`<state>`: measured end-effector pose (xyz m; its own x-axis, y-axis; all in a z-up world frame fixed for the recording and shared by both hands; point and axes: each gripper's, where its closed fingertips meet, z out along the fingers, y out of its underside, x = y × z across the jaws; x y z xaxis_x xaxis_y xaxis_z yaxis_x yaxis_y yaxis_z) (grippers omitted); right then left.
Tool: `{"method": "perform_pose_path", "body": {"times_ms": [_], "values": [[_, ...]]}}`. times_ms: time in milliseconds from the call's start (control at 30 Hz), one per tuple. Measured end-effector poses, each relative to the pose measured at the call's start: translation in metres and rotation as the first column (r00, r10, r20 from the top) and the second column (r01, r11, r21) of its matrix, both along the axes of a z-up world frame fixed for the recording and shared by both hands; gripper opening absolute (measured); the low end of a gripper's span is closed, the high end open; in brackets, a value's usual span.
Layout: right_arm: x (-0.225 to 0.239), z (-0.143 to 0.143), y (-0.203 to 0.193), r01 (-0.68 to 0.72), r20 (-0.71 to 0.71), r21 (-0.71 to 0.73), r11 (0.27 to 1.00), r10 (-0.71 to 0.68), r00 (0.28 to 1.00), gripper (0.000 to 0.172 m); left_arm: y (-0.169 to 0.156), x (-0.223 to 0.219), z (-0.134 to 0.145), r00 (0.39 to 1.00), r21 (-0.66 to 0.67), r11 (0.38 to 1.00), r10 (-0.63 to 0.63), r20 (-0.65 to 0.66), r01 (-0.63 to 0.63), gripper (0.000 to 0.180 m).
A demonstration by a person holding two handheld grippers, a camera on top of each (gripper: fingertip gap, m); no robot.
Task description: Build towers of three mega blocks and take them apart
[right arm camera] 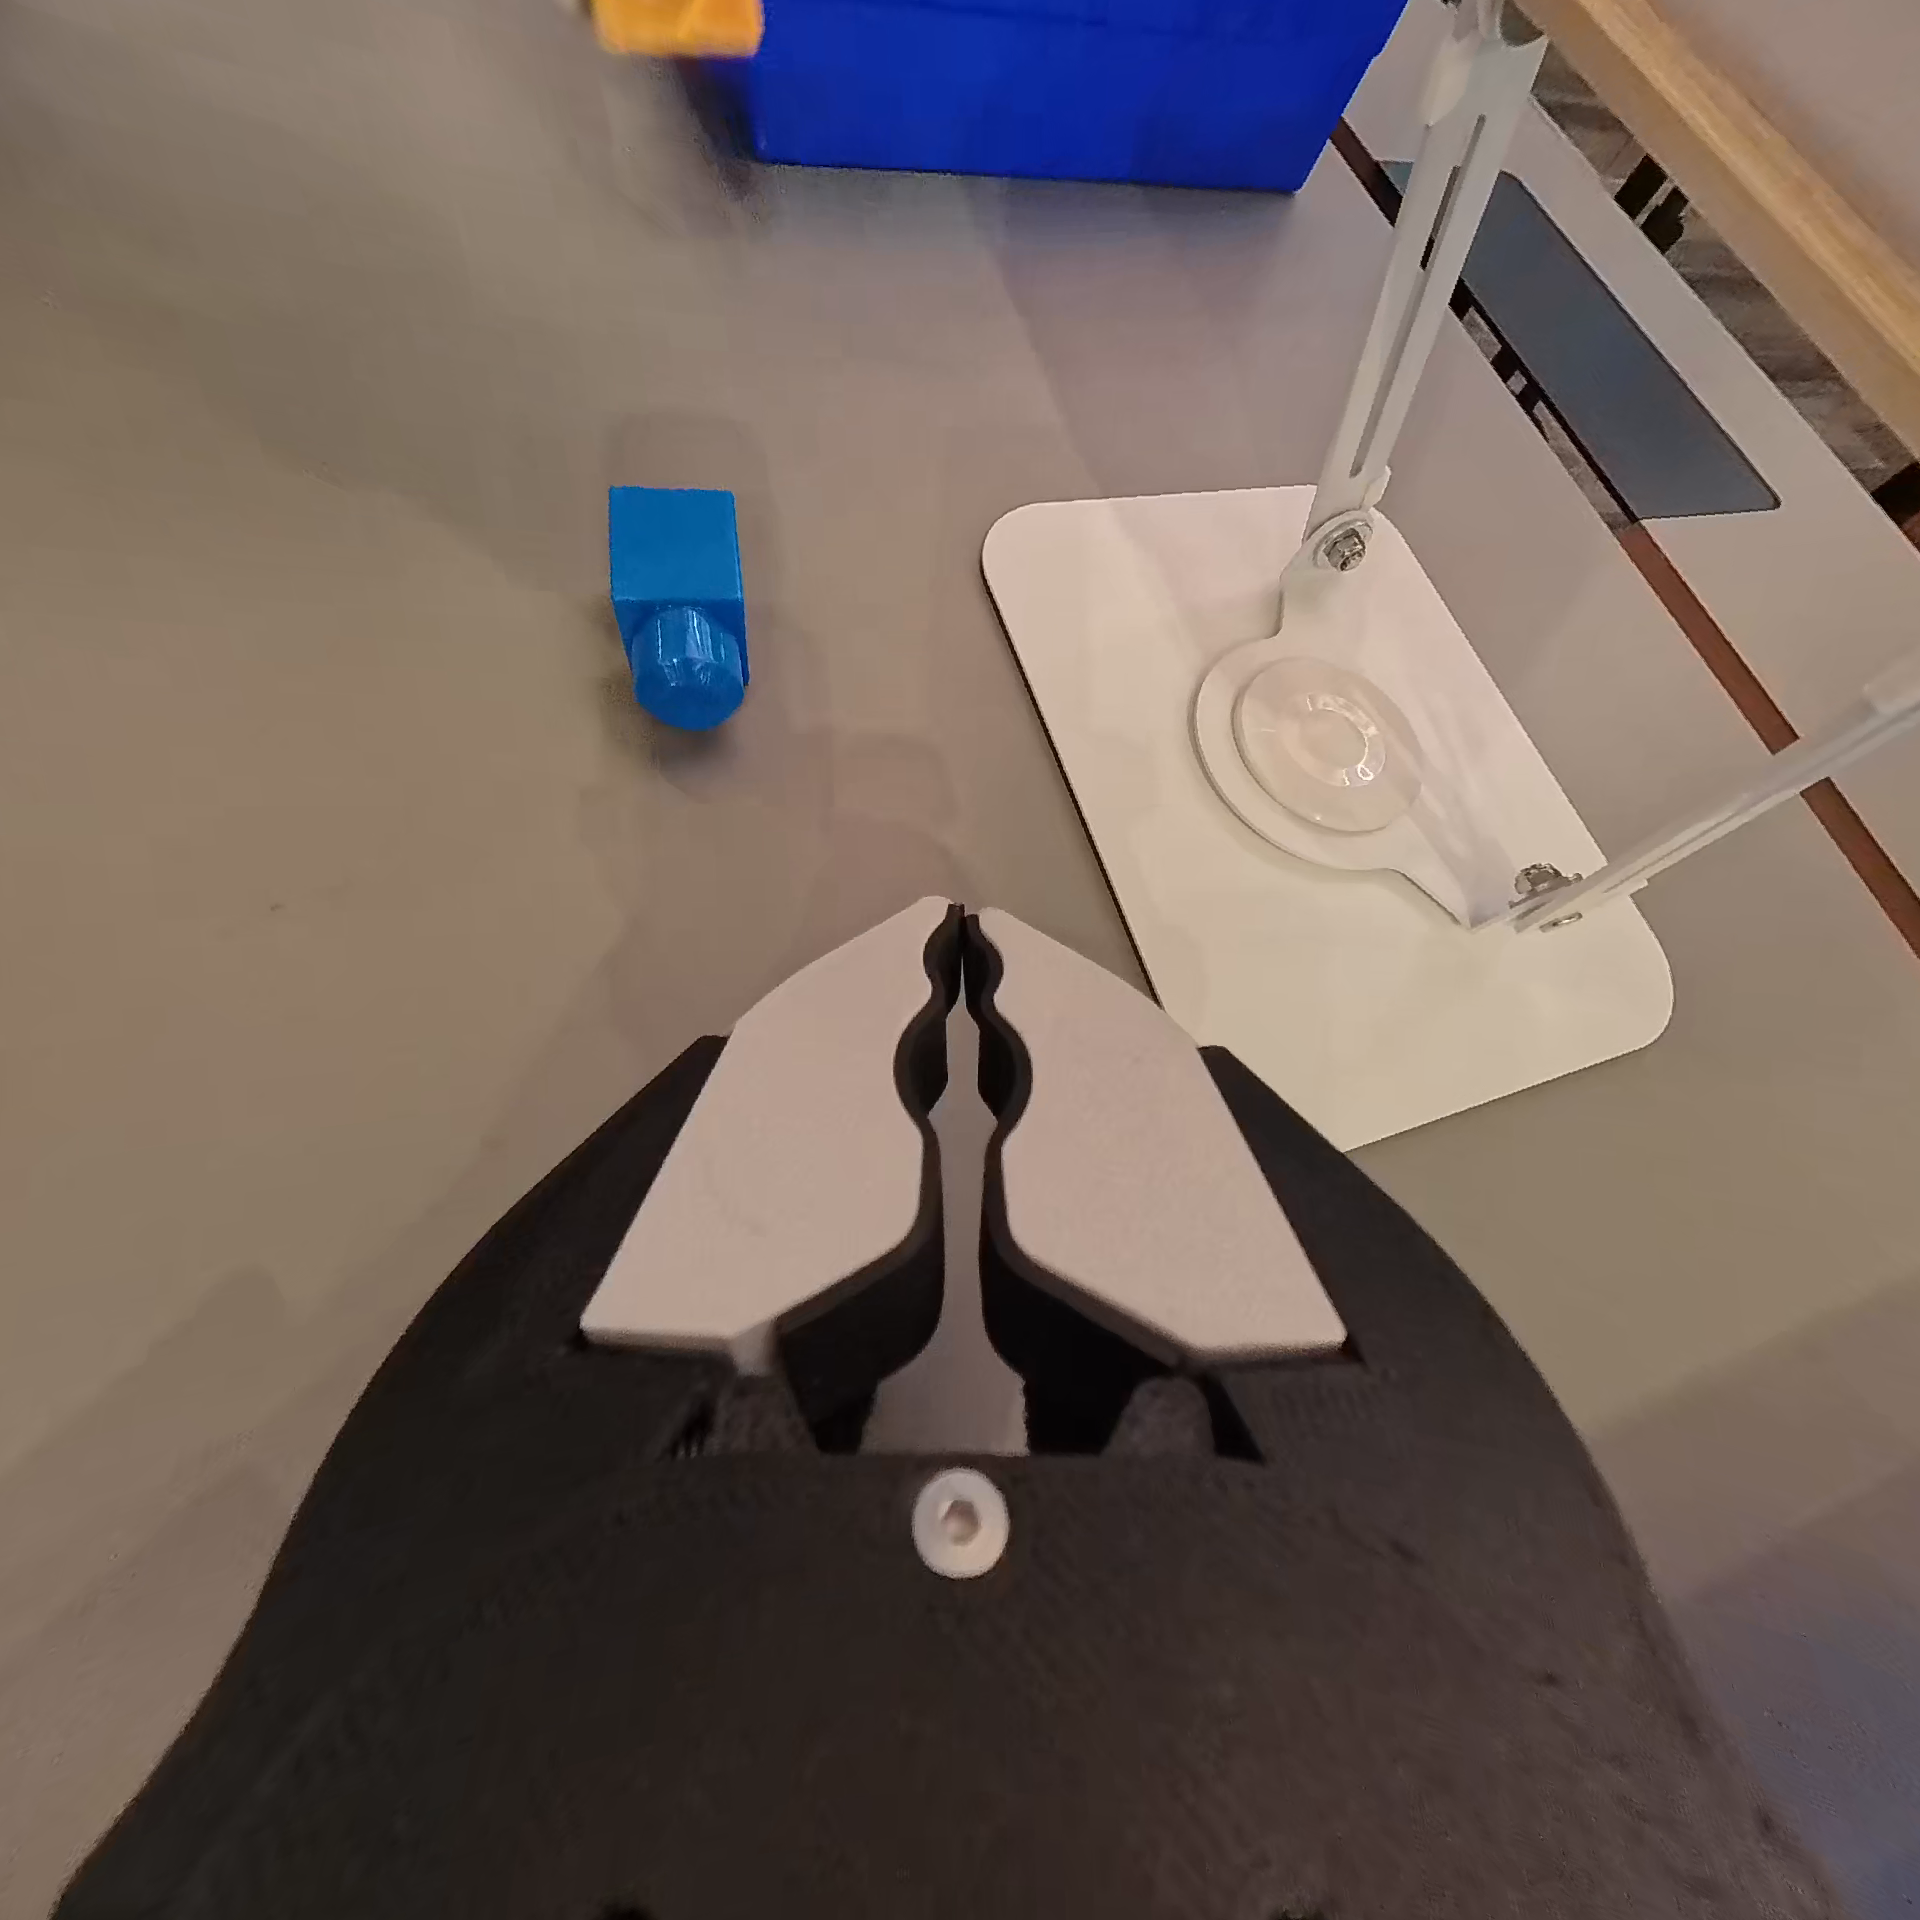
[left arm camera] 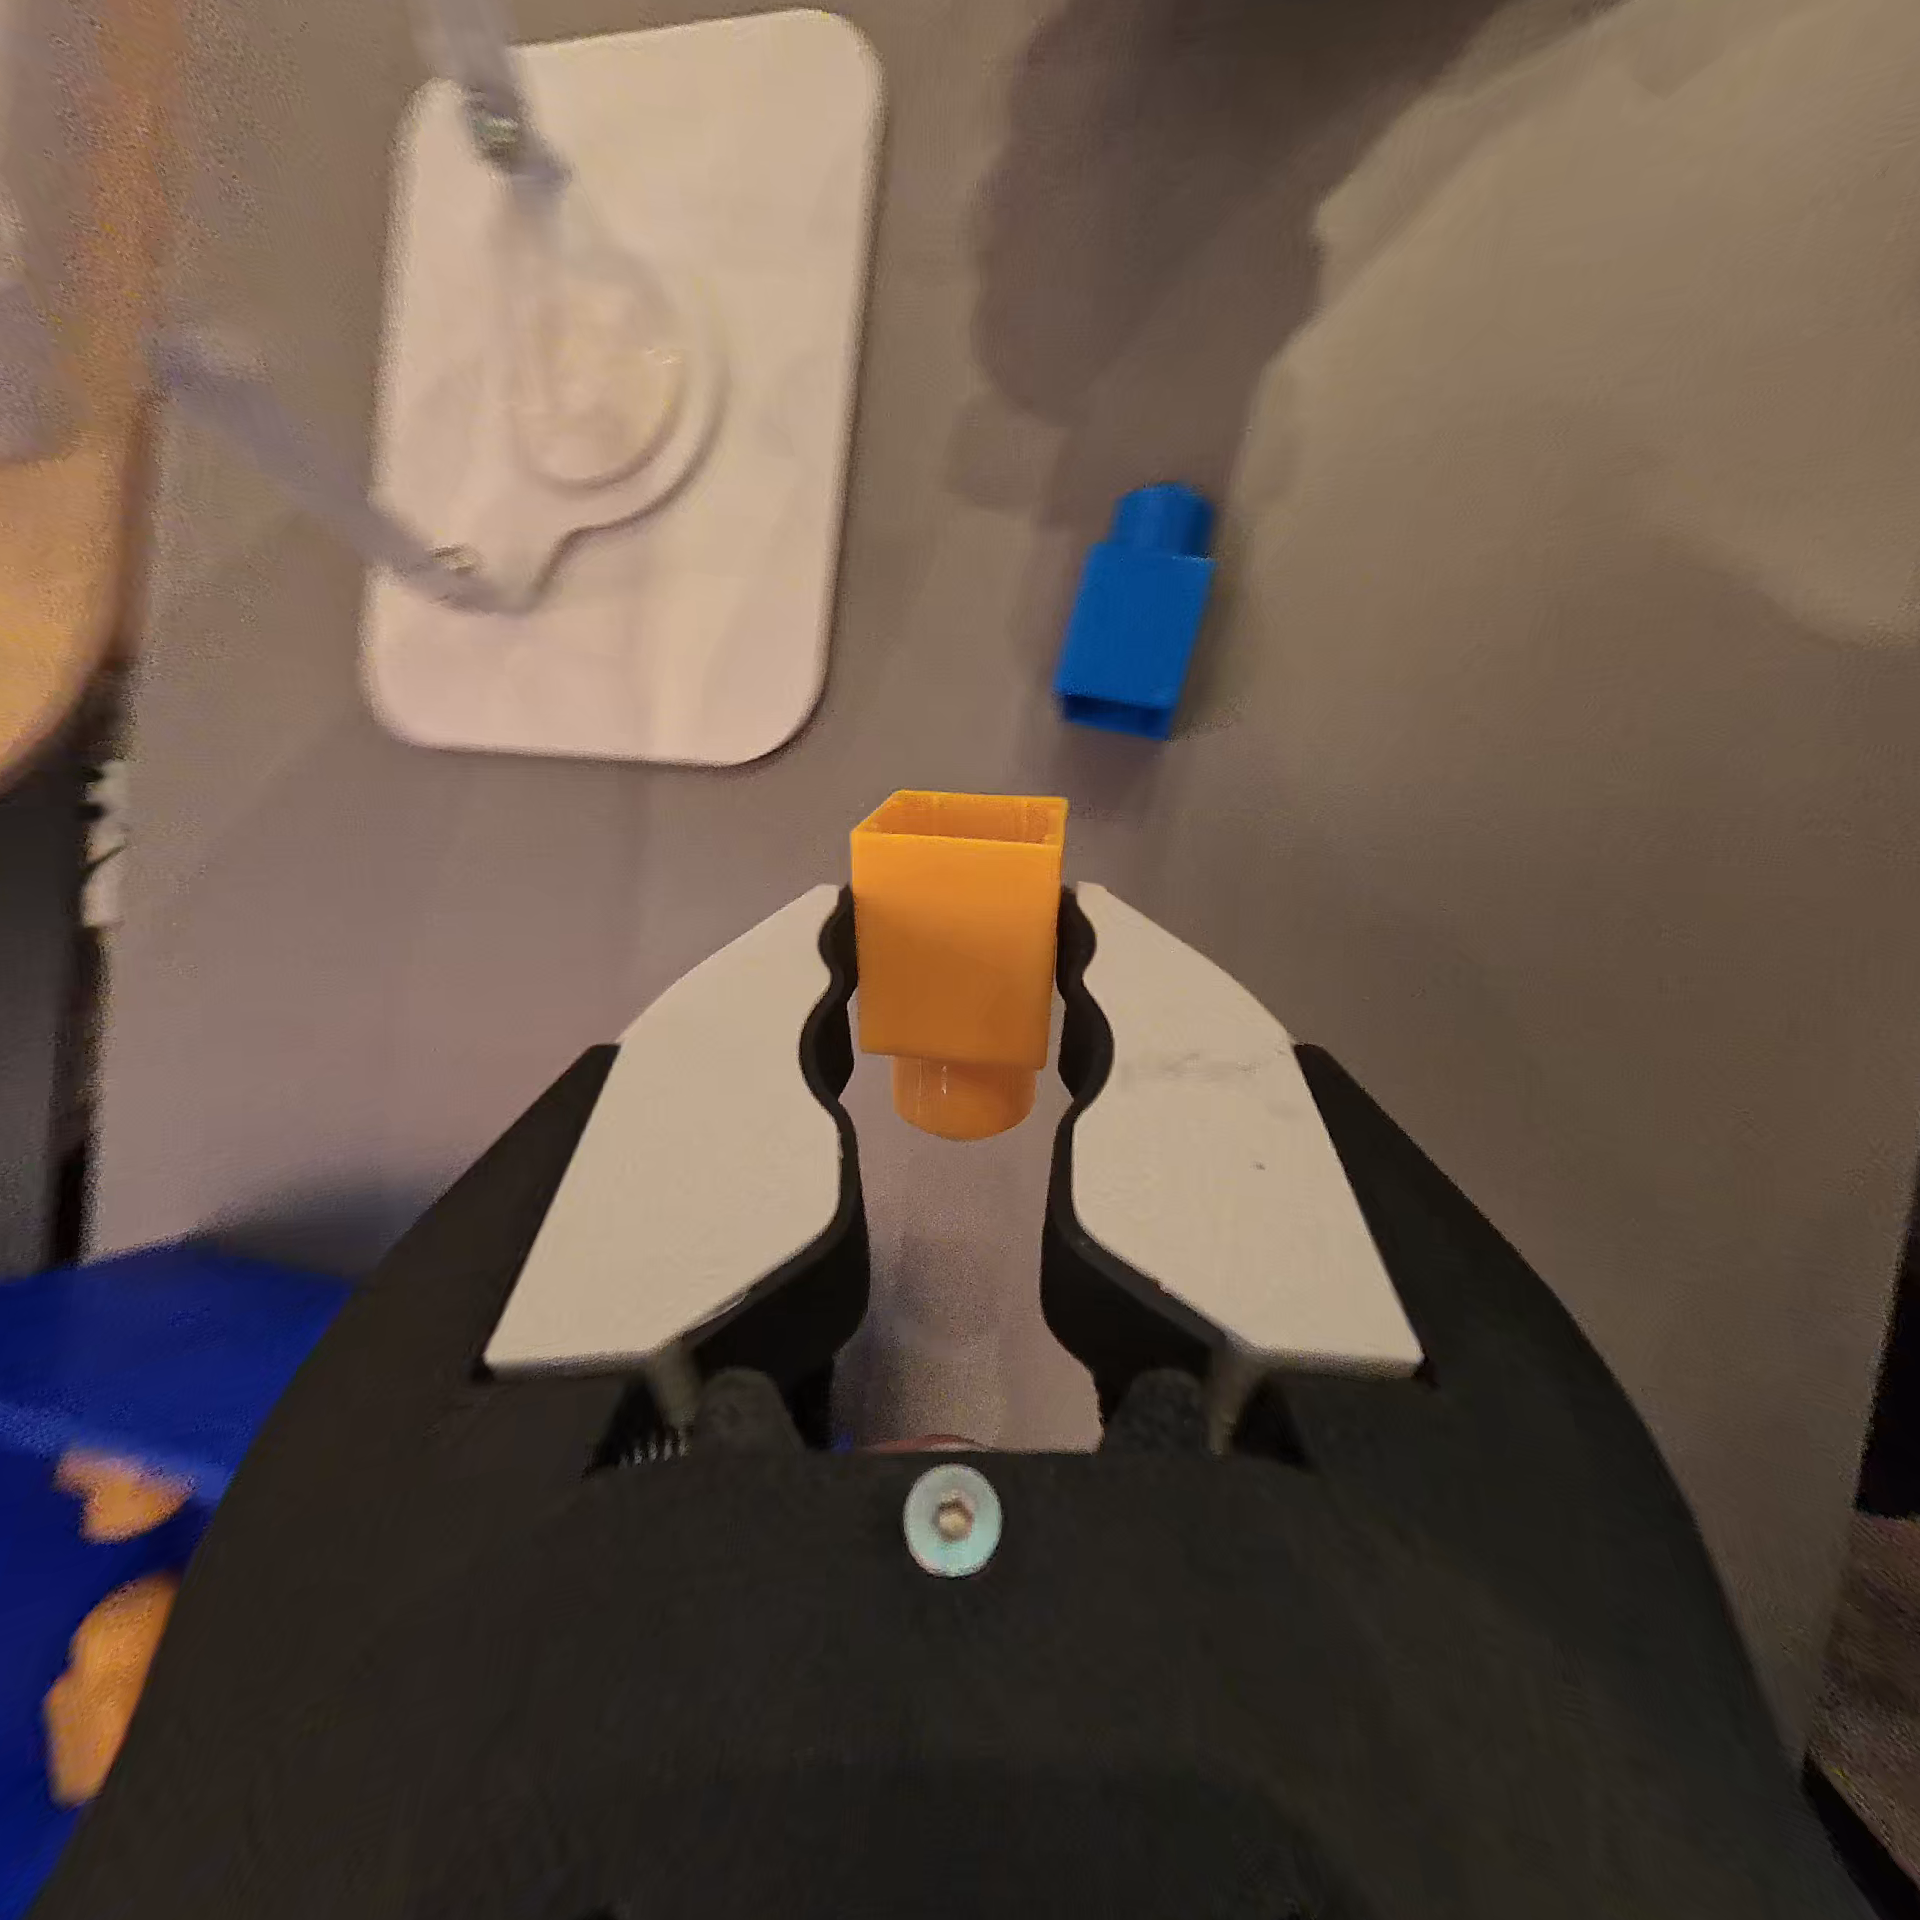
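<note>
My left claw (left arm camera: 958, 914) pinches an orange block (left arm camera: 954, 961), pads pressed on both its sides, stud toward me. My right claw (right arm camera: 960, 920) is pressed together, bare. A blue block (right arm camera: 675, 597) lies left of the white stand (right arm camera: 1351, 997).

Grey table (right arm camera: 312, 935), few things on it.
We see a blue block (right arm camera: 675, 592) lying on its side on the bare top, well apart from a white stand base (right arm camera: 1351, 1018) resting flat to its right; a blue bin (right arm camera: 1039, 114) sits at the far edge.
</note>
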<state>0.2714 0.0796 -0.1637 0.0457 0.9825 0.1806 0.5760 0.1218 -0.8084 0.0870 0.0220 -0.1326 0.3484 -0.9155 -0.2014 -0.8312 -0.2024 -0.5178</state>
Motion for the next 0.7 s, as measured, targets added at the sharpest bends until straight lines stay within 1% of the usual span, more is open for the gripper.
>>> {"method": "perform_pose_path", "body": {"times_ms": [67,133,267,400,467,533,600,633,700], "values": [[0.000,-0.001,0.000,-0.001,0.000,-0.004,1.000,0.001,1.000,0.000,-0.008,0.016,-0.023,0.998,-0.037,0.998,-0.049,-0.042,0.048,0.036],[0.000,-0.002,0.000,0.000,0.003,-0.004,1.000,0.000,1.000,0.000,-0.015,0.028,-0.041,0.995,-0.090,0.992,-0.089,-0.047,0.084,0.036],[0.000,-0.002,0.000,-0.001,0.003,-0.007,1.000,0.001,1.000,0.000,-0.013,0.033,-0.065,0.991,-0.115,0.989,-0.099,-0.090,0.088,0.036],[-0.001,-0.003,-0.001,-0.005,0.009,-0.008,1.000,0.005,1.000,0.000,-0.015,0.049,-0.071,0.992,-0.137,0.984,-0.117,-0.041,0.111,0.036],[-0.001,-0.004,0.000,-0.004,0.012,-0.010,1.000,0.004,1.000,0.000,-0.020,0.053,-0.078,0.987,-0.162,0.977,-0.149,-0.061,0.138,0.036],[0.000,-0.005,0.000,-0.003,0.014,-0.011,1.000,0.003,1.000,0.000,-0.021,0.058,-0.083,0.985,-0.159,0.977,-0.157,-0.066,0.145,0.036],[0.000,-0.005,0.000,-0.002,0.013,-0.011,1.000,0.002,1.000,0.000,-0.021,0.064,-0.078,0.988,-0.155,0.976,-0.154,-0.015,0.150,0.037],[0.000,-0.004,0.000,-0.001,0.012,-0.011,1.000,0.001,1.000,0.000,-0.019,0.066,-0.074,0.990,-0.146,0.979,-0.138,0.019,0.139,0.045],[0.000,-0.004,0.000,-0.001,0.011,-0.012,1.000,0.001,1.000,0.000,-0.017,0.063,-0.070,0.992,-0.139,0.983,-0.119,0.033,0.123,0.060]]}}
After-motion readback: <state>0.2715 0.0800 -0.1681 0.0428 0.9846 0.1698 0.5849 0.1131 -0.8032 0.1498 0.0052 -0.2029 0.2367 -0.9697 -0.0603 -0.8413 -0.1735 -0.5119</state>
